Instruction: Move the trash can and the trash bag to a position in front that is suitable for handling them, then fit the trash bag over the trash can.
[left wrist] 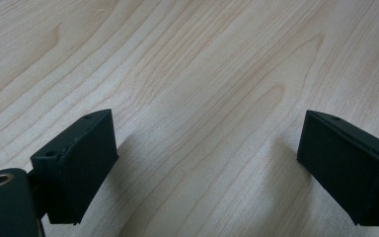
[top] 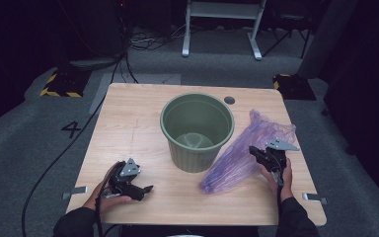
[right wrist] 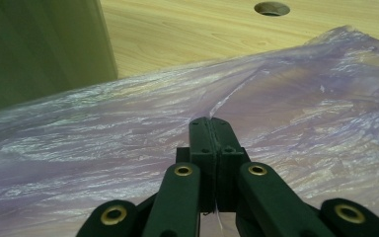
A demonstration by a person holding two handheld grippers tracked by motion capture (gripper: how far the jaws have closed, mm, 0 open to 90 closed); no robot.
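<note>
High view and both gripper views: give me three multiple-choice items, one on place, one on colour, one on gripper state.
1. Where does the translucent purple plastic bag lie?
A inside the bin
B on the table right of the bin
C on the floor

2. What colour is the ribbed plastic bin?
A green
B red
C white

3. How do the right gripper jaws stand?
A wide open
B shut on the bag
C shut on the bin's rim

Key: 1 B, the bag lies on the wooden table beside the bin. 2 A, its wall and inside are green. 3 B, the jaws meet with film pinched between them.
</note>
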